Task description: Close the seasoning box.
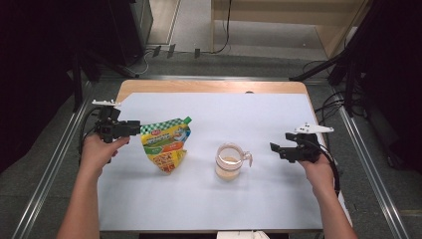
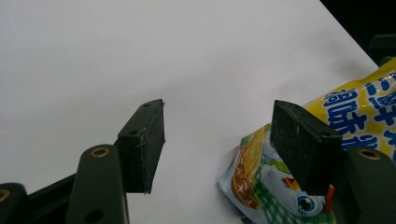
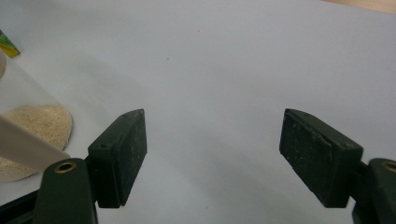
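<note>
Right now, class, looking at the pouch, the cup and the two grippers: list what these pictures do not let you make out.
- Pouch: print too small to read in the high view; in the left gripper view a jaw and the picture edge cut it off.
- Cup: the pale grainy contents cannot be identified; the right gripper view's left edge cuts it off.
- Left gripper: in the high view its jaw tips meet the pouch edge; contact unclear.

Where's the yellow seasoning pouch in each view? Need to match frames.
High view: yellow pouch left of centre, at the left gripper tips.
Left gripper view: lower right, behind the right-hand jaw.
Right gripper view: corner at the left edge.
Shared landmark: white mat.
</note>
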Action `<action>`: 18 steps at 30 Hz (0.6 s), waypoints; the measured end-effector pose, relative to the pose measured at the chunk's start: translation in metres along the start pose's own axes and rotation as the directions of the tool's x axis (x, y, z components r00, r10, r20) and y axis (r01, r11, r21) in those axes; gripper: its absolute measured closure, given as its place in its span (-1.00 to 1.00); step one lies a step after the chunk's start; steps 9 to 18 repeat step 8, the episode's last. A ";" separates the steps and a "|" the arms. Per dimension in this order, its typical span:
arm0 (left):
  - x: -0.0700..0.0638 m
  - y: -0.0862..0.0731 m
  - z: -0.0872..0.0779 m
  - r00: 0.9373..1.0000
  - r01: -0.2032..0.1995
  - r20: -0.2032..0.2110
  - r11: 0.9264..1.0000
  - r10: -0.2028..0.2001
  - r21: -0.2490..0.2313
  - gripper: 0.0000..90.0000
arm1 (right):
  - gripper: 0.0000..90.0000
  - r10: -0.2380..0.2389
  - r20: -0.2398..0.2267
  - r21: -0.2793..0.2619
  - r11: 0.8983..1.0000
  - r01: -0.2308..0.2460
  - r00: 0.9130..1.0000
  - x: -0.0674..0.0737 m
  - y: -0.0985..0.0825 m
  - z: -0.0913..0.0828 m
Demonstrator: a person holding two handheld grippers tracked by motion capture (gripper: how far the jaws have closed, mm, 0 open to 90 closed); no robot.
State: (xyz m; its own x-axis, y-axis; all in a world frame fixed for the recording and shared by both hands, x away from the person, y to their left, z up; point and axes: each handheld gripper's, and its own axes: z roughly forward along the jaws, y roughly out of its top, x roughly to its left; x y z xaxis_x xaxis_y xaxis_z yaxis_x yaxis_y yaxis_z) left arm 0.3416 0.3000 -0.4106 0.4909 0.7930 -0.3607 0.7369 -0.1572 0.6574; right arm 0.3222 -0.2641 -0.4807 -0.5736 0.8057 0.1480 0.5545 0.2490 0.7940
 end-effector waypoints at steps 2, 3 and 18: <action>0.001 0.000 0.001 1.000 0.008 -0.010 1.000 -0.008 -0.005 -0.26 | -0.47 0.001 0.000 0.002 1.000 -0.001 1.000 0.000 0.000 0.000; 0.001 0.000 0.002 1.000 0.011 -0.012 1.000 -0.011 -0.007 -0.28 | -0.47 0.002 0.000 0.003 1.000 -0.002 1.000 0.000 0.000 0.000; 0.001 0.000 0.005 0.997 0.053 -0.056 0.998 -0.056 -0.045 -0.30 | -0.47 0.003 0.003 0.004 1.000 -0.003 1.000 -0.001 0.000 0.000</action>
